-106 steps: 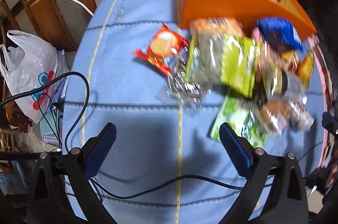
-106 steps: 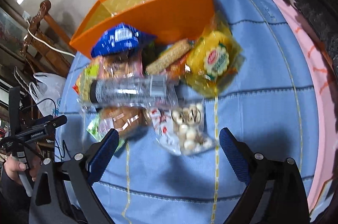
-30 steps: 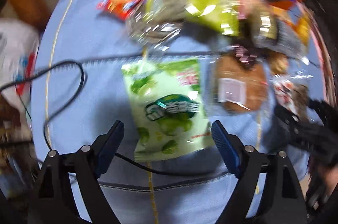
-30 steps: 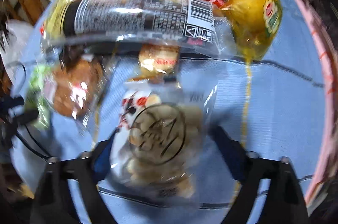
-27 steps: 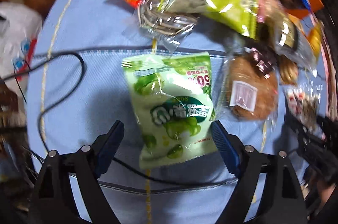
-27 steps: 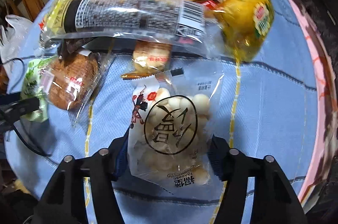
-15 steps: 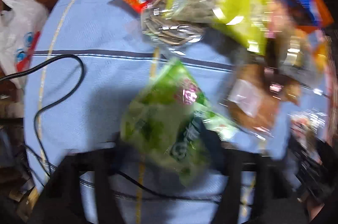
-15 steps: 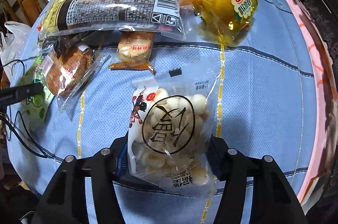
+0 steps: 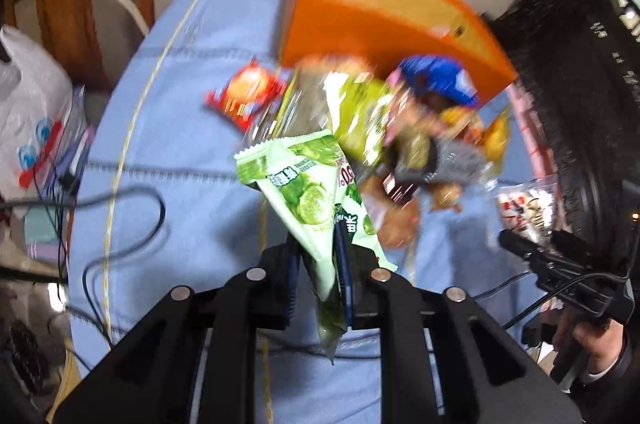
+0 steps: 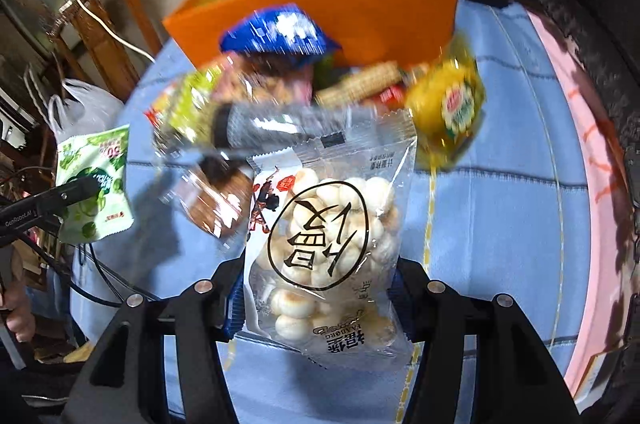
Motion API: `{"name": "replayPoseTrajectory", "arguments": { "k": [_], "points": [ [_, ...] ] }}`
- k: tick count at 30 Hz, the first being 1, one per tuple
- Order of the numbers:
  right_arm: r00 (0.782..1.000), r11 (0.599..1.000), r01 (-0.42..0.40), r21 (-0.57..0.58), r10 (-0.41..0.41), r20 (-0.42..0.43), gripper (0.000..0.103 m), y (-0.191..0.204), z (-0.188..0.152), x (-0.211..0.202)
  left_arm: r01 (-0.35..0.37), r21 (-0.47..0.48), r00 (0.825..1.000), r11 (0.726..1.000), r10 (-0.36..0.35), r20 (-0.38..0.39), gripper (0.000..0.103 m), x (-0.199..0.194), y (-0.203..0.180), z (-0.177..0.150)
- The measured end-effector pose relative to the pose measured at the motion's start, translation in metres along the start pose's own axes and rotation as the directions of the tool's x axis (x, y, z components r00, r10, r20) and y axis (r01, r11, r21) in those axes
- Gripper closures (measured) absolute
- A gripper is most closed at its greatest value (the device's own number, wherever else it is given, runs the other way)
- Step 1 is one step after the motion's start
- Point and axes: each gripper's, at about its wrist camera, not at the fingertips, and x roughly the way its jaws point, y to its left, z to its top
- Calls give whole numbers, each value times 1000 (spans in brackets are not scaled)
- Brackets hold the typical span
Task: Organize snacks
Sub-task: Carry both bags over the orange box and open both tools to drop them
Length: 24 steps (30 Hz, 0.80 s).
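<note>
Green foil, printed with lime slices, marks the green snack packet point(image 9: 308, 191) pinched edge-on in the left hand-held gripper point(image 9: 318, 278), whose jaws are clenched on the packet's lower half; the packet is raised clear of the tabletop point(image 9: 192, 183). In the right wrist view the same packet appears at far left, again off the cloth. The right hand-held gripper point(image 10: 320, 300) grasps a clear bag of round white biscuits point(image 10: 326, 236) from both sides, the bag standing up between the blue pads and apparently lifted off the blue quilted cloth that covers the tabletop.

Beyond both held items lies the remaining heap: a blue packet point(image 10: 280, 31) resting against the bin's front wall, a yellow bag point(image 10: 448, 107) at the right of the heap, a long dark-labelled wrapper point(image 10: 272, 123), a stick of wafer-like biscuits point(image 10: 360, 83), a brown bun in clear film point(image 10: 216, 203), a yellow-green pouch point(image 9: 360, 107) and a small red packet point(image 9: 248, 91). Several are motion-blurred and cannot be told apart further.

Behind the heap stands the orange bin point(image 10: 360, 3), open at the top; its visible inner wall shows little or nothing inside.

Progress, as judged: early. Two items are in hand but not yet placed; most snacks are left to sort, presumably into the bin.
</note>
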Motion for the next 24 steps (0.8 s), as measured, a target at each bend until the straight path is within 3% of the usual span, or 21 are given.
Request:
{"name": "replayPoseTrajectory", "arguments": {
  "k": [7, 13, 18, 24],
  "points": [
    [993, 1000, -19, -6, 20, 113, 45, 5, 24, -41, 16, 71, 994, 997, -24, 110, 87, -20, -19, 35],
    [976, 1000, -1, -10, 3, 218, 45, -6, 71, -65, 33, 123, 981, 992, -56, 185, 87, -25, -48, 85],
    [963, 1000, 15, -12, -11, 271, 45, -16, 121, -62, 35, 143, 971, 989, -67, 230, 87, -19, -65, 140],
    [961, 1000, 10, -15, -5, 275, 45, -23, 181, -33, 29, 132, 977, 991, -56, 205, 87, 12, -73, 193]
  ]
}}
